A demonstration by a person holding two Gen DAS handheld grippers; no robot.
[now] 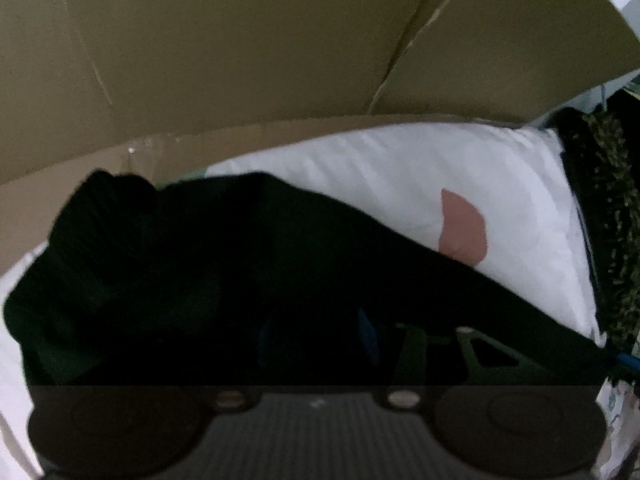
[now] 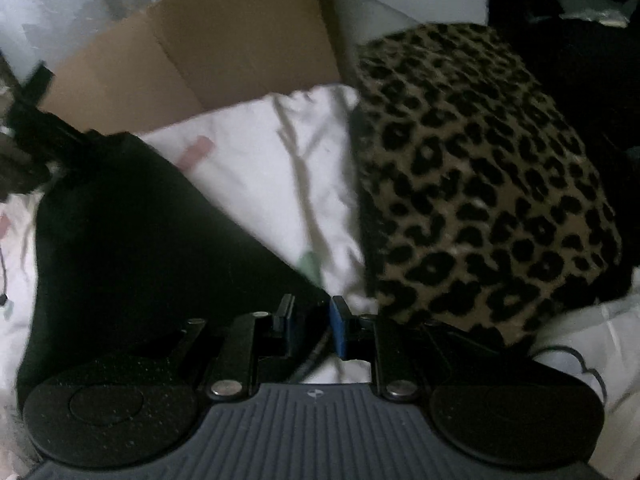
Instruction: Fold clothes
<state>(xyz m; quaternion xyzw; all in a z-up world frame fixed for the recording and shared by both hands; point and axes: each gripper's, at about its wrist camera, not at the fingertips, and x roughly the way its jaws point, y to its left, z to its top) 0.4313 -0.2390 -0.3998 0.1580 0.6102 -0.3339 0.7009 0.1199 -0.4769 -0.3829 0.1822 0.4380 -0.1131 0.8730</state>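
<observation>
Right gripper [image 2: 310,322], angled down, pinches the black garment [image 2: 132,240]; left gripper's [image 1: 320,340] grip is too dark to tell.

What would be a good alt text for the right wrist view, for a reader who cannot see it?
The right gripper pinches the corner of a black garment that lies spread on a white sheet. A leopard-print cushion sits to the right, and an open cardboard box stands behind the sheet.

Garment [image 2: 132,240] on sheet [image 2: 256,184] — blanket [image 2: 480,176] right, box [image 2: 208,52] seemingly behind.
</observation>
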